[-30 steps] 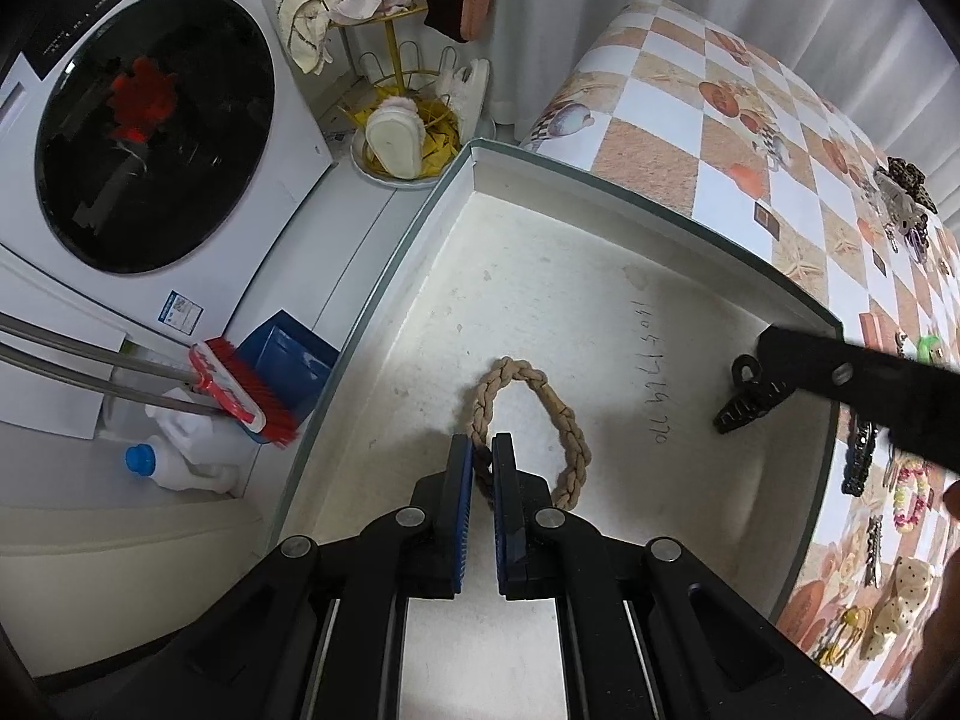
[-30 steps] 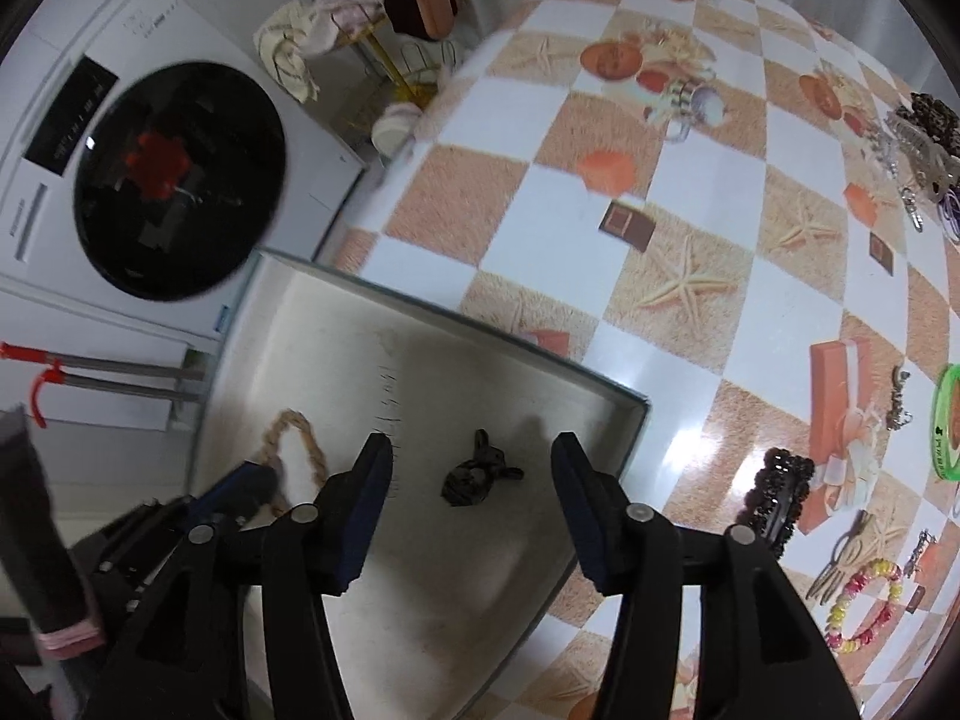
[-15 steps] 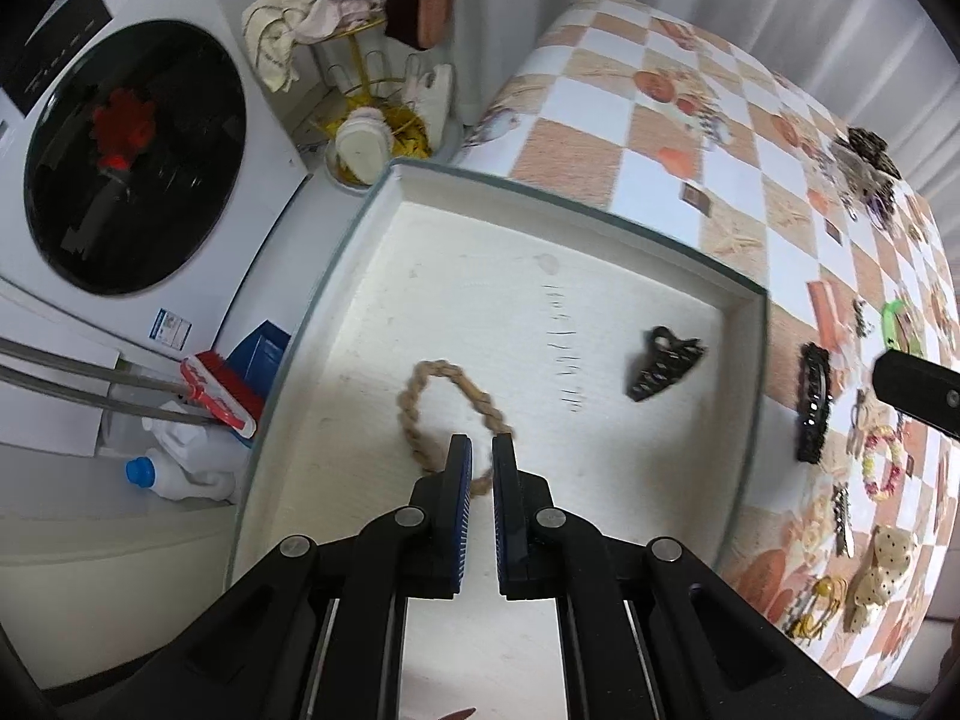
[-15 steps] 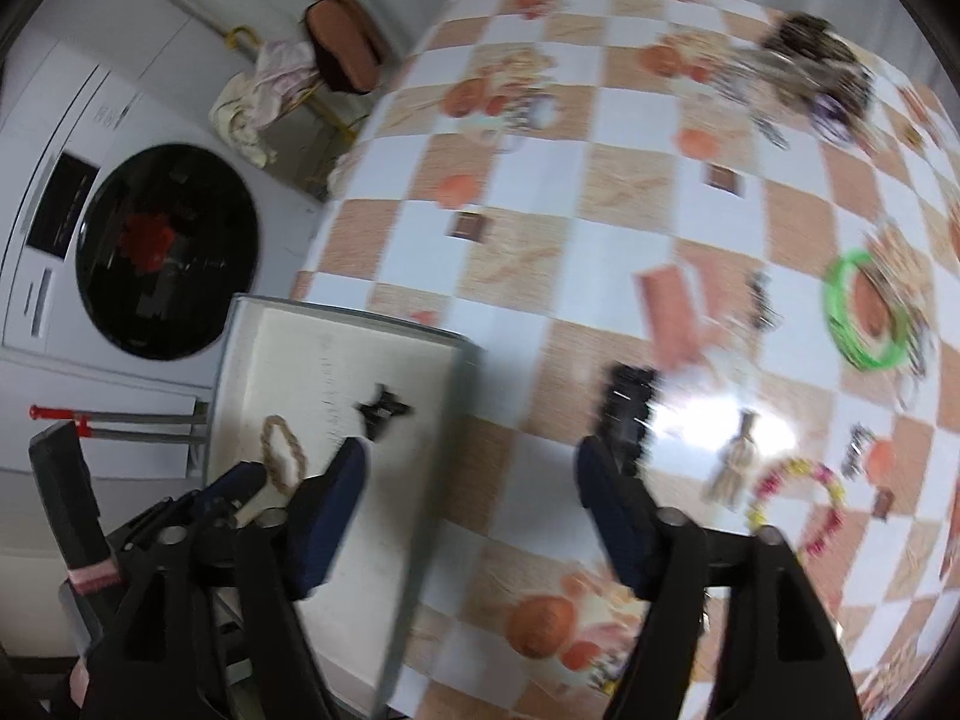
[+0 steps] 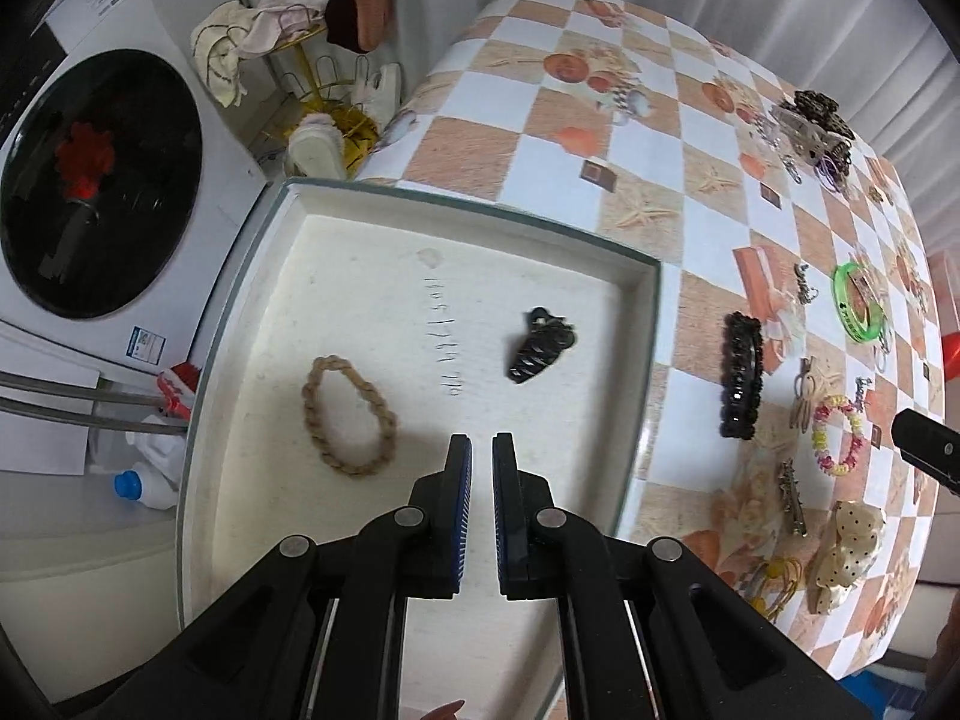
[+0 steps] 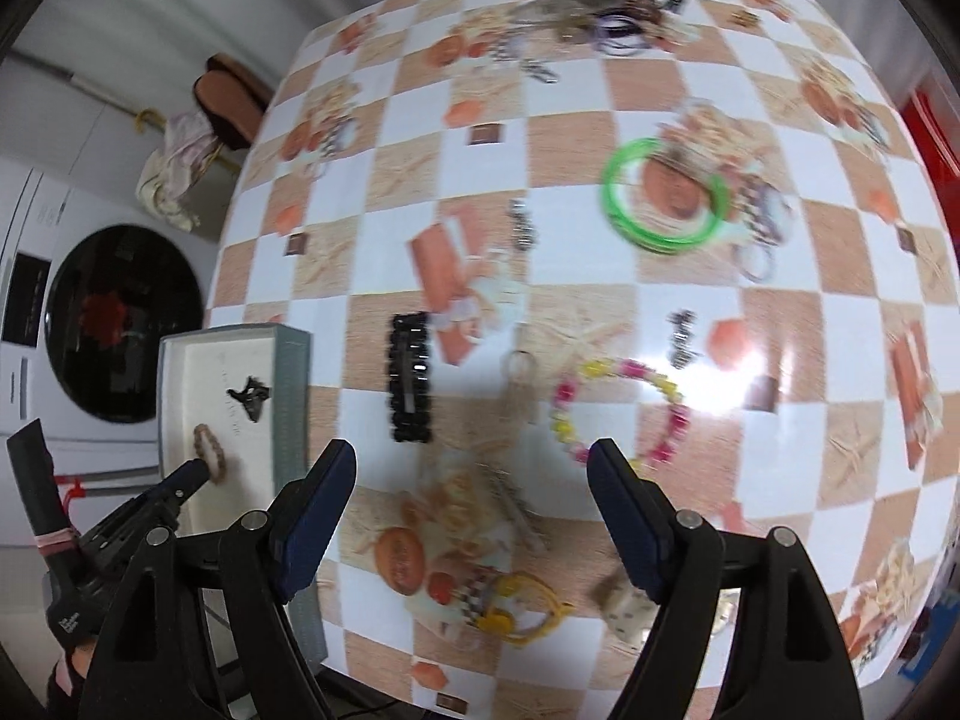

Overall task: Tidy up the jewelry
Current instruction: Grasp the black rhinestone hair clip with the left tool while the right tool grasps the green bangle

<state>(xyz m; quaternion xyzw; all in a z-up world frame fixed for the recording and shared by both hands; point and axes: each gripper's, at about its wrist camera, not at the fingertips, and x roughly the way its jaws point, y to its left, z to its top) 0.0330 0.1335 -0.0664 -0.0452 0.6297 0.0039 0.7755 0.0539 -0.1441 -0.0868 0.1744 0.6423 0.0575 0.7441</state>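
Observation:
A white tray [image 5: 651, 324] at the table's left edge holds a beige braided band [image 5: 348, 414] and a black claw clip [image 5: 540, 342]. My left gripper [image 5: 480, 450] hovers above the tray, right of the band, shut with nothing between its fingers. My right gripper [image 6: 474, 456] stands open and empty over the checkered table, pointing down. Beyond its fingertips lie a black barrette [image 6: 411, 378] and a pink-and-yellow bead bracelet [image 6: 618, 408]. A green bangle [image 6: 663, 195] lies farther back. The right wrist view is blurred.
Several small clips, yellow hair ties [image 6: 528, 606] and a dotted bow [image 5: 849, 546] lie near the table's front. A heap of jewelry [image 5: 810, 126] sits at the far end. A washing machine [image 5: 96, 180] and a wire rack [image 5: 312, 60] stand left of the table.
My left gripper has risen and drifted right, away from the braided band. My right gripper has left the claw clip in the tray, swung out over the table and spread its jaws wider.

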